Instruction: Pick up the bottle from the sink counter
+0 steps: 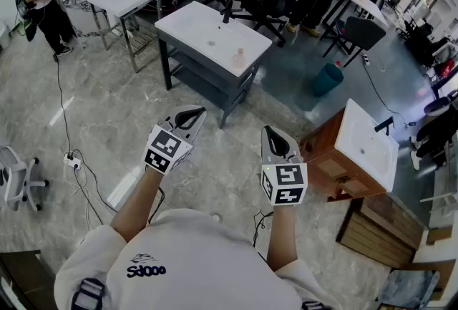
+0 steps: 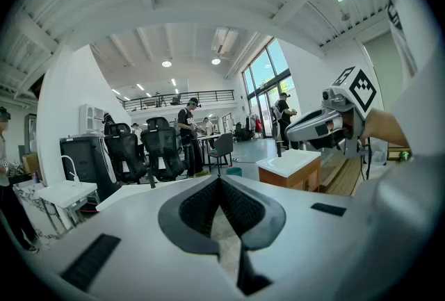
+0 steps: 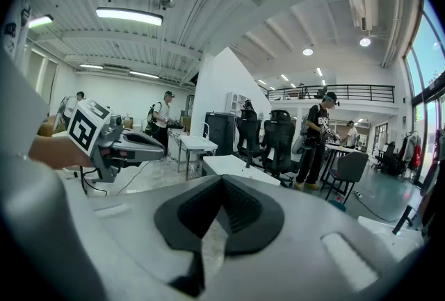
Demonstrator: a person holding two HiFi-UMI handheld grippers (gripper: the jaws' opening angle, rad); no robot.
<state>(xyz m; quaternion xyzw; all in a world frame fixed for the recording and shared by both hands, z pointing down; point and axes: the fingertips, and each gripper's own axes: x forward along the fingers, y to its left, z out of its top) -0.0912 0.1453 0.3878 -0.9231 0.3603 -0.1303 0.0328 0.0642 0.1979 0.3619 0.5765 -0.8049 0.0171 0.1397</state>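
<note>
The bottle (image 1: 239,56), seemingly upright on the counter (image 1: 193,26), is seen well ahead, between the left tool (image 1: 189,117) and the right tool (image 1: 275,137), both closed empty, neither clearly nearer.

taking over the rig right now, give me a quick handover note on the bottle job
Left gripper: jaws shut, nothing between them, held in the air in front of the person.
Right gripper: jaws shut, empty, level with the left one.
Bottle: small and pinkish, standing on the white sink counter near its right end, across the floor and well clear of both grippers.
Done: nothing yet; the bottle is untouched.
Left: walk up to the counter, open one gripper, close on the bottle and lift it off.
</note>
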